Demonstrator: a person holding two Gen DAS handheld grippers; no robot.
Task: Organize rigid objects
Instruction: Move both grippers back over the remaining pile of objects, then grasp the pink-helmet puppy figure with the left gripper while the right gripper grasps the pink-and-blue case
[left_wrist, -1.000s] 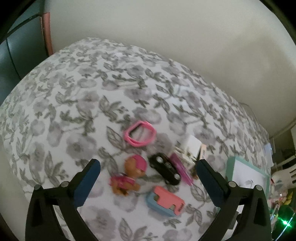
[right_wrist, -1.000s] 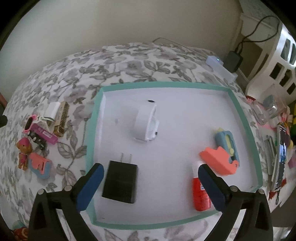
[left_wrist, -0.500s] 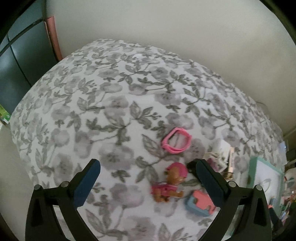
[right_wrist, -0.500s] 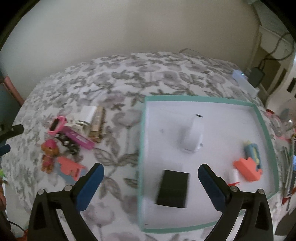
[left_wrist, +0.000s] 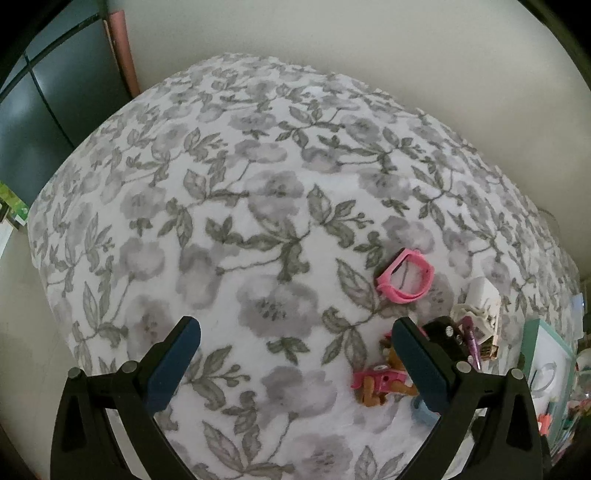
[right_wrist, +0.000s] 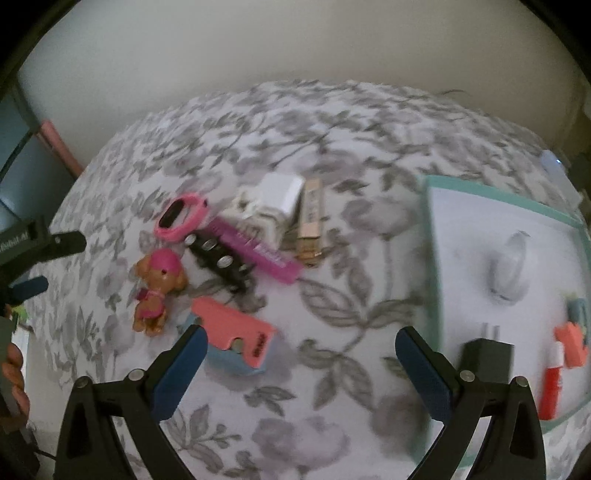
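Swinging left off the teal-rimmed white tray (right_wrist: 428, 258), my right tool (right_wrist: 299, 354) now looks over the loose pile on the floral-covered worktop (right_wrist: 332, 125); my left tool (left_wrist: 295, 343) has drifted left too. Both tools gape apart, holding nothing. Nearest my right tool lies the coral flat plastic piece (right_wrist: 236, 326) on something blue. I'd come down square, straddling its short width, avoiding the brown toy dog in pink (right_wrist: 157, 291). Motion blur smears the tray's contents; my left tool's finger hides part of the dog.
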